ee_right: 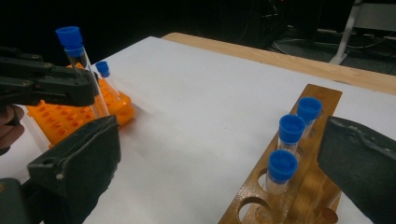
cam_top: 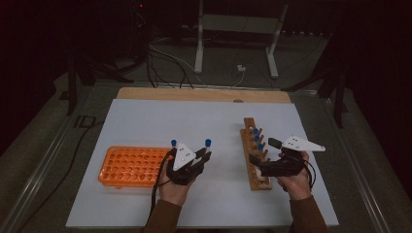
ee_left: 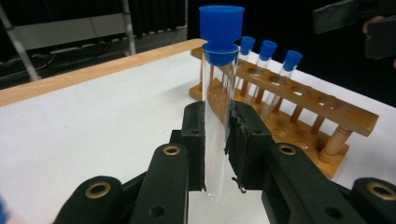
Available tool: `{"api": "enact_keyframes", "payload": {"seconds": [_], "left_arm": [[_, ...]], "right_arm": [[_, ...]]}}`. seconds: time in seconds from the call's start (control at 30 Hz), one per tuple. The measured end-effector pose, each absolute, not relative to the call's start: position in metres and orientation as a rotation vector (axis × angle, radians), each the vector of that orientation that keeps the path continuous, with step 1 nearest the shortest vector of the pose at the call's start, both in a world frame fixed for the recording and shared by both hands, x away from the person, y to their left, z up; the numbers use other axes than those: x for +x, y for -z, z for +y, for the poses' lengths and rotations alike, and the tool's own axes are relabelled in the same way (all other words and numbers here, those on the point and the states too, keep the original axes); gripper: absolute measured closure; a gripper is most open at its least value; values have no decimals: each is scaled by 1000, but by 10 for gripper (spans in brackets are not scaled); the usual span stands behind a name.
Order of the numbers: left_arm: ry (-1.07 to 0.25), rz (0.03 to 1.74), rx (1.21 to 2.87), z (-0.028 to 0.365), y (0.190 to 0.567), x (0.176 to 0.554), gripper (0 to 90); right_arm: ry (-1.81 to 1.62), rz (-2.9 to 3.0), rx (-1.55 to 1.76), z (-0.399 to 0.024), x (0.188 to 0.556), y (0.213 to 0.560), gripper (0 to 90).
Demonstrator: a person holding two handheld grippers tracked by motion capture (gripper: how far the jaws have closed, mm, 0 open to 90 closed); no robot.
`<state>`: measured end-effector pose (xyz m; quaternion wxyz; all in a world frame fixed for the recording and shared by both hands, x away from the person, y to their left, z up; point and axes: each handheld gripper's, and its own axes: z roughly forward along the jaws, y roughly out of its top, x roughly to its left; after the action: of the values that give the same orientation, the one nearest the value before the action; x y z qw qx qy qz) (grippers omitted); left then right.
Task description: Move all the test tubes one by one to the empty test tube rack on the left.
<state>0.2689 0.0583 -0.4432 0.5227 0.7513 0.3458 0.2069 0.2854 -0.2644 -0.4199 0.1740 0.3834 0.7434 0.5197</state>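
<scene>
On the white table (cam_top: pixel 145 121), the left gripper (ee_left: pixel 217 140) clamps a blue-capped tube (ee_left: pixel 218 93) upright beside the orange rack (cam_top: pixel 128 166), while the right gripper (ee_right: pixel 219 172) (jaws spread wide, holding nothing) hovers level at the wooden rack (ee_right: pixel 299 186).

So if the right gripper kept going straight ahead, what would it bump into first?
Most likely the wooden rack with its three blue-capped tubes, which sits between the right gripper's open jaws; depth is hard to judge.

Clear glossy tube (ee_left: pixel 217 126), blue plastic cap (ee_left: pixel 221 28); varnished wood rack (ee_left: pixel 299 107); orange plastic tray (cam_top: pixel 130 166).
</scene>
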Motion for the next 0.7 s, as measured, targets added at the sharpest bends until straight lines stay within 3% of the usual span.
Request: {"api": "enact_keyframes", "payload": {"seconds": [0.7], "left_arm": [[-548,905,1779,110,445,270,772]], "right_arm": [[-1487,2080,1096,-269,284,418,1]]}}
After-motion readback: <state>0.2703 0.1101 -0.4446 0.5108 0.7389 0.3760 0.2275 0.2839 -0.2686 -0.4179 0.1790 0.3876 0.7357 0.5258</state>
